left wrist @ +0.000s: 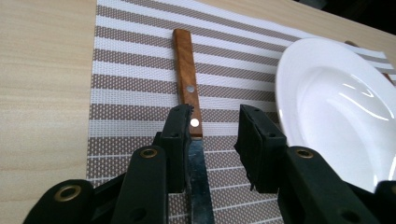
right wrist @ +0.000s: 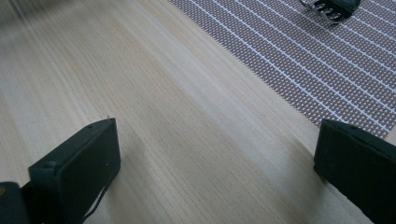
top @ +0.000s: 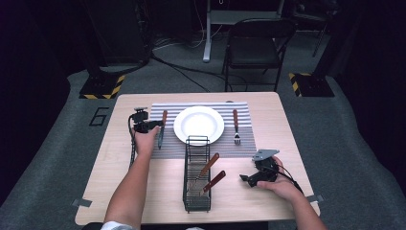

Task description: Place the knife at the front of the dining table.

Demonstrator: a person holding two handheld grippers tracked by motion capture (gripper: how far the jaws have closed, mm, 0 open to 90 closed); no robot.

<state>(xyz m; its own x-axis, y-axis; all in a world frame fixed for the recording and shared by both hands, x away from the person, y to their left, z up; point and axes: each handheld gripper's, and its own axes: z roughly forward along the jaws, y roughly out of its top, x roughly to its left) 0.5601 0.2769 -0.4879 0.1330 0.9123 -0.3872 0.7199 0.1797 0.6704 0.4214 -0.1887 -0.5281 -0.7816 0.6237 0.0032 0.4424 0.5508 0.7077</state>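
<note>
Beyond the left gripper [left wrist: 212, 140] the striped placemat [left wrist: 135, 88] carries a white plate [left wrist: 327, 107] to its right and the knife [left wrist: 189, 84] between parted jaws, seemingly released to lie beside the plate.

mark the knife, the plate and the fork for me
knife [left wrist: 186, 70], left gripper view, wooden handle.
plate [top: 198, 124], high view, centre of the bowl.
fork [top: 236, 128], high view, shaft below the handle.

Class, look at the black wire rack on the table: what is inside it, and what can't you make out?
Inside the wire rack lean two wooden-handled utensils, handles toward upper right. Their working ends are too small and mesh-covered to identify.
</note>
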